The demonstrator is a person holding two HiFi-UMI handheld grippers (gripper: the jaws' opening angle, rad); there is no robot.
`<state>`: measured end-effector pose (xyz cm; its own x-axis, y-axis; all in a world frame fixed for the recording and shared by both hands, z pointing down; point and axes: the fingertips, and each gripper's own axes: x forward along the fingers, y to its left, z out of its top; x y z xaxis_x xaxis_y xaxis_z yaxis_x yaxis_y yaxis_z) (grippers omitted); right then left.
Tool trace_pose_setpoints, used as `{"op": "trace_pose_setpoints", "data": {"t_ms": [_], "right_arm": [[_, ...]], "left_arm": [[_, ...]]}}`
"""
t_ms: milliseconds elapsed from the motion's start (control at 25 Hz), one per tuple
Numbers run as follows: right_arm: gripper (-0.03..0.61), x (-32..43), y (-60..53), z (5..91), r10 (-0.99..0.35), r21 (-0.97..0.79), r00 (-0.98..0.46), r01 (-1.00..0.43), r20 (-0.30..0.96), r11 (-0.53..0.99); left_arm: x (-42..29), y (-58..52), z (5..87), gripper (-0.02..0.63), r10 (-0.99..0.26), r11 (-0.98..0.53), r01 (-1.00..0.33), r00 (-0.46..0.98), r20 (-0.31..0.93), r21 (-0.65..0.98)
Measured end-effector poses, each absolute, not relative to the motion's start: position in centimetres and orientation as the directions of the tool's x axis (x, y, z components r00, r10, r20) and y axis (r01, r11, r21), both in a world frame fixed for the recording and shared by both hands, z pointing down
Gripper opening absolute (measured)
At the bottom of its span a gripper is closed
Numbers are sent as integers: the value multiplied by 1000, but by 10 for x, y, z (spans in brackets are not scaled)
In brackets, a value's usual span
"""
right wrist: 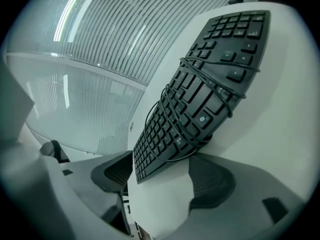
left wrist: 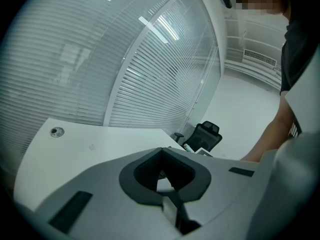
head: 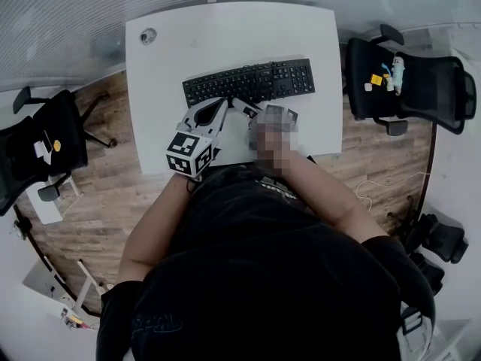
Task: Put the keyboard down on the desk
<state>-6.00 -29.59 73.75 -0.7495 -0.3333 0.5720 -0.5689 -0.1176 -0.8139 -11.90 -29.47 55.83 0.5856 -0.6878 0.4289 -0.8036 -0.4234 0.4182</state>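
One keyboard [head: 249, 82] (its one cable [right wrist: 224, 95] wound round it) lies flat mid-desk [head: 225, 32], ahead of two grippers: left gripper [left wrist: 165, 178] closed and empty, right gripper [right wrist: 165, 176] spread wide, empty.

This is an office. A plain white desk [head: 225, 36] with a round cable port [head: 148, 35] near one corner carries a black keyboard [head: 248, 81] with its cord wound round it. A black swivel chair [head: 409, 85] with armrests stands to the desk's right, and a second black chair [head: 37, 149] stands well off to its left. Beyond the desk runs a glass partition [right wrist: 75, 99] lined with horizontal slatted blinds [head: 83, 21] that reflects long strip lights, and the floor [head: 105, 194] is wood-look plank.
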Motion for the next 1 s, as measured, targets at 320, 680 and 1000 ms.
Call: {"op": "trace_pose_setpoints", "data": {"t_ms": [320, 680, 1000], "right_arm": [[334, -55, -278, 732, -289, -801, -760, -597, 582, -41], [257, -43, -274, 701, -270, -718, -743, -666, 613, 203], [105, -34, -298, 624, -384, -481, -725, -675, 571, 560]], "left_arm": [[-99, -281, 556, 14, -702, -408, -814, 570, 427, 414], [-83, -270, 544, 14, -742, -386, -831, 538, 401, 401], [-62, -277, 519, 14, -784, -386, -857, 500, 369, 341]]}}
